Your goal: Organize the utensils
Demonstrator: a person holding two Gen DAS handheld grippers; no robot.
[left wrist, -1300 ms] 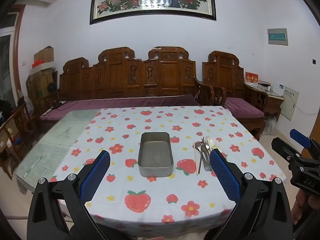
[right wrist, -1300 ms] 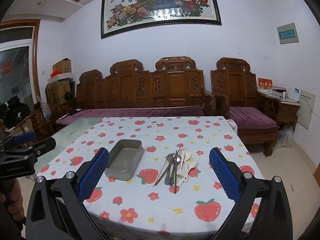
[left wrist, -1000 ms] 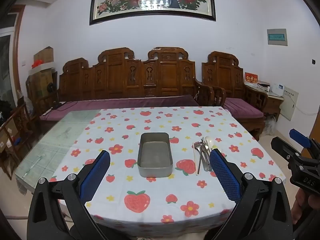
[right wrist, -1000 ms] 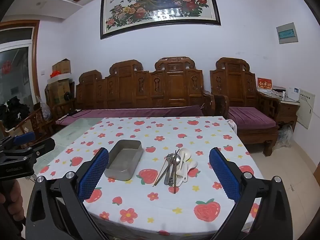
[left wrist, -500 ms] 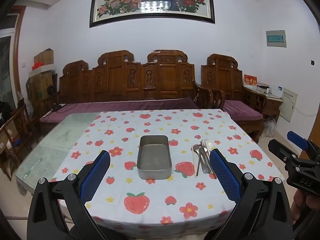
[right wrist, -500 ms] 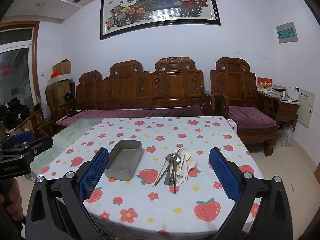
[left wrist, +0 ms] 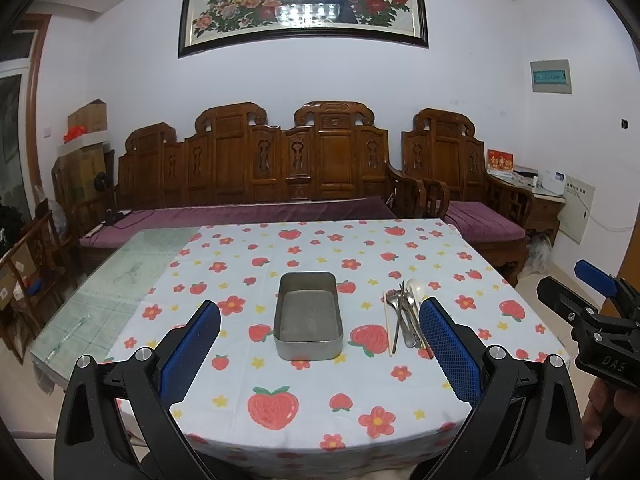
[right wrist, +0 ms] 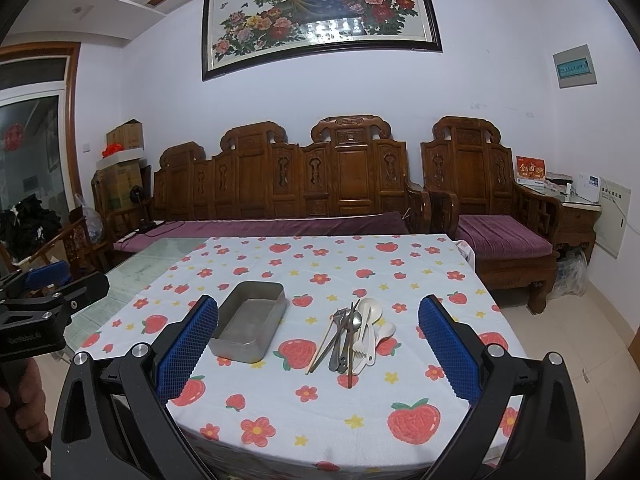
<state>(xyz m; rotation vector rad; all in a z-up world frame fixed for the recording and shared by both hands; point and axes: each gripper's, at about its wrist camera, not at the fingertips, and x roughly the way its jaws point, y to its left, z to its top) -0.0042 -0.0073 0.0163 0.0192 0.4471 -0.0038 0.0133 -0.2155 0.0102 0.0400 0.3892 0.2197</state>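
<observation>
Both the left gripper (left wrist: 320, 344) and right gripper (right wrist: 318, 344) hover with jaws spread wide, holding nothing. Beyond them, the utensils (right wrist: 352, 336) lie bundled on the strawberry tablecloth (right wrist: 320, 416), long axes running near-to-far, just right of the metal tray (right wrist: 250, 322).

White walls carry a framed peacock-and-peony painting (right wrist: 320, 16) above a carved dark wooden bench (right wrist: 288, 184) with purple cushions; stacked cardboard boxes (right wrist: 122, 160) stand left.
</observation>
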